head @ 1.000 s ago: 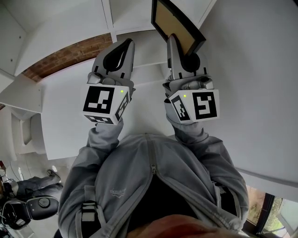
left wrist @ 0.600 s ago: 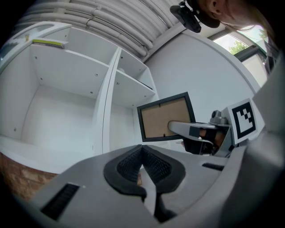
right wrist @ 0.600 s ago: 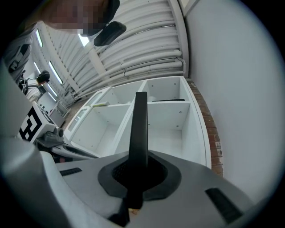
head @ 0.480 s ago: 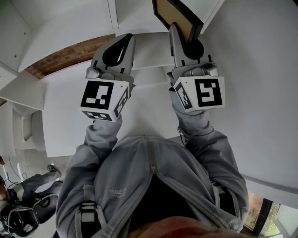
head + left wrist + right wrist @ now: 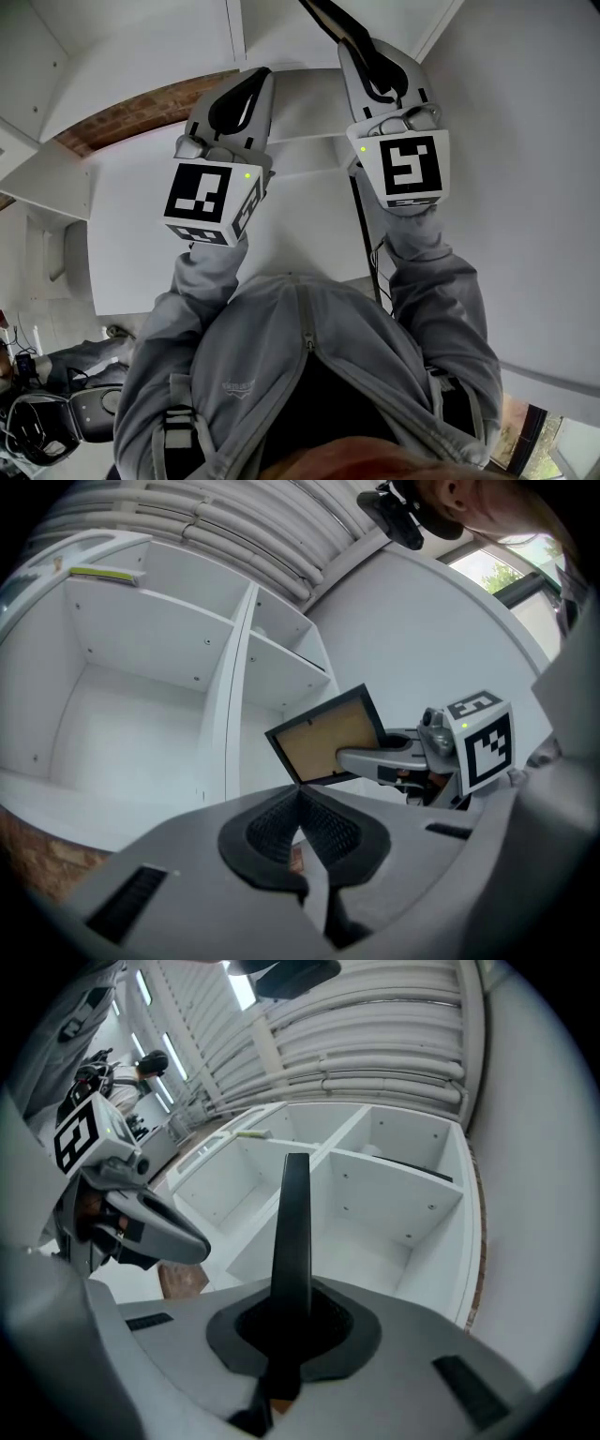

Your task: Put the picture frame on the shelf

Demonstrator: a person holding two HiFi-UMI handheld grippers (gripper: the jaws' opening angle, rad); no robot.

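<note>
Ahead of both grippers stands the white shelf unit (image 5: 403, 1204), its open compartments facing me. The right gripper (image 5: 361, 52) has its jaws clamped on one edge of the picture frame (image 5: 293, 1232). The frame projects forward from the jaws toward the shelf and appears edge-on in the right gripper view. In the left gripper view its brown backing faces the left side. The left gripper (image 5: 246, 98) has its jaws together with nothing between them. It sits just left of the right gripper, apart from the frame, so placement falls to the right hand. The frame's far edge lines up close to the upright divider (image 5: 230, 696) between two compartments. I judge the frame must pass to one side of that panel. A yellow-green strip (image 5: 105, 574) lies on an upper board at far left, clear of the path.
</note>
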